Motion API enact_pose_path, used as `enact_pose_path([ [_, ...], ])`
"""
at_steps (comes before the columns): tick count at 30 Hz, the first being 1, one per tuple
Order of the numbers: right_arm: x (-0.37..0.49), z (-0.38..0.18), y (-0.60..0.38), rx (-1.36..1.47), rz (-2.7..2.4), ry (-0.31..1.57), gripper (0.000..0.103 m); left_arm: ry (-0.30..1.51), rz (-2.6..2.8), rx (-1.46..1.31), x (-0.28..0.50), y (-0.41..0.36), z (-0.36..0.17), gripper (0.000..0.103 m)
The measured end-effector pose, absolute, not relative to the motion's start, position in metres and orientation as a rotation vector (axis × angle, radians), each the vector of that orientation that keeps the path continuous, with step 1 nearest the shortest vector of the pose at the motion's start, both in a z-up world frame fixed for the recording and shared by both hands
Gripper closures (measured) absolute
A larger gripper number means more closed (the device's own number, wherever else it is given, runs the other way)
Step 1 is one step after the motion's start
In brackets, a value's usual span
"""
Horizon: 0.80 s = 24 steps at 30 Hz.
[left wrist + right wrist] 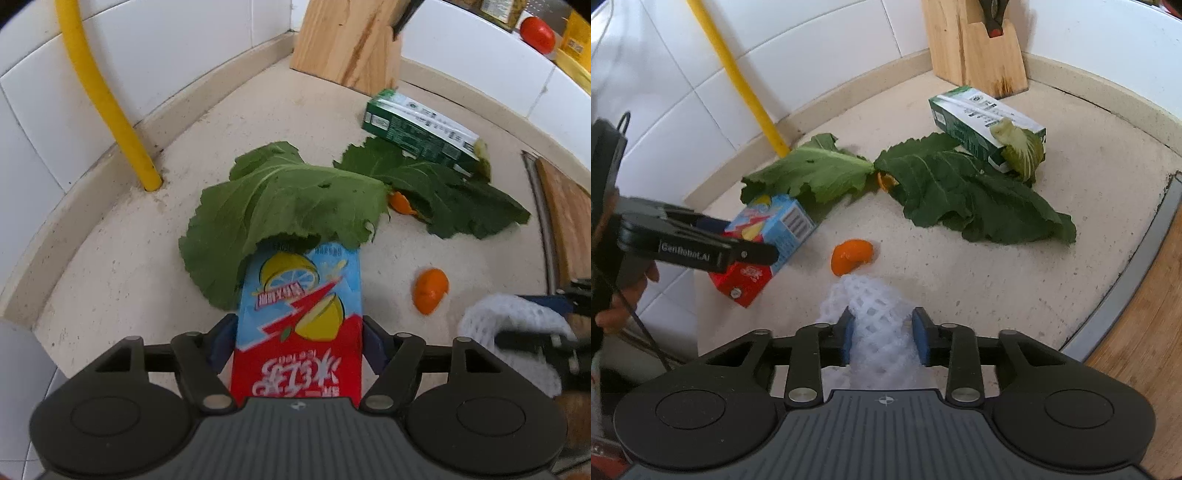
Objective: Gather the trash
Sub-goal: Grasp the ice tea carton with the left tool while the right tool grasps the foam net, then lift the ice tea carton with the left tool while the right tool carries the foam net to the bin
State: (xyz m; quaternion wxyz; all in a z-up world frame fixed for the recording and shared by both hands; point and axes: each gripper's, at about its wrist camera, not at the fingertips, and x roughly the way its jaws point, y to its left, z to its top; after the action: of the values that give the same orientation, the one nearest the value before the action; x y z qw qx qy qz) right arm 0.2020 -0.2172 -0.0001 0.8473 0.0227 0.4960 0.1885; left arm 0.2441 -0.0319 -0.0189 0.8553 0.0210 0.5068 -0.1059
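Left wrist view: my left gripper (pixel 298 338) clamps the red-and-blue carton (pixel 299 317); my right gripper (pixel 886 338) straddles one white foam net (pixel 875 325), grip uncertain. On the counter (pixel 1071 177): two leaves, two orange peels, one green carton (pixel 982 125).

White glossy wall tiles (pixel 155 48) enclose a corner above a speckled beige desk (pixel 997 273) with a raised lip. A yellow pipe (pixel 99 96) enters the desk, and a wooden knife block (pixel 979 48) stands in the corner.
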Motion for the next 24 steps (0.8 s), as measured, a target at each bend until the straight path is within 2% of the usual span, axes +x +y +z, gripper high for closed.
enact_pose_path([
  [2, 0.198, 0.0, -0.213, 0.014, 0.412, 1.041, 0.037, 1.073, -0.223, 0.057, 0.245, -0.036, -0.024, 0.037],
  [4, 0.194, 0.001, -0.208, -0.03, 0.419, 1.028, 0.037, 1.06, -0.205, 0.083, 0.242, -0.04, -0.03, 0.035],
  [5, 0.193, -0.001, -0.206, -0.041, 0.41, 1.029, 0.048, 1.033, -0.194, 0.091, 0.238, -0.041, -0.031, 0.037],
  [6, 0.193, -0.003, -0.206, -0.04, 0.403, 1.04, 0.066, 1.027, -0.194, 0.084, 0.237, -0.04, -0.031, 0.041],
  [7, 0.193, -0.005, -0.207, -0.024, 0.404, 1.047, 0.066, 1.026, -0.194, 0.067, 0.235, -0.039, -0.03, 0.043],
  [11, 0.186, 0.0, -0.207, 0.005, 0.388, 1.037, 0.076, 1.013, -0.206, 0.033, 0.225, -0.033, -0.024, 0.043],
  [24, 0.167, 0.019, -0.202, 0.141, 0.37, 1.012, 0.079, 0.935, -0.288, -0.076, 0.171, -0.008, 0.006, 0.043],
])
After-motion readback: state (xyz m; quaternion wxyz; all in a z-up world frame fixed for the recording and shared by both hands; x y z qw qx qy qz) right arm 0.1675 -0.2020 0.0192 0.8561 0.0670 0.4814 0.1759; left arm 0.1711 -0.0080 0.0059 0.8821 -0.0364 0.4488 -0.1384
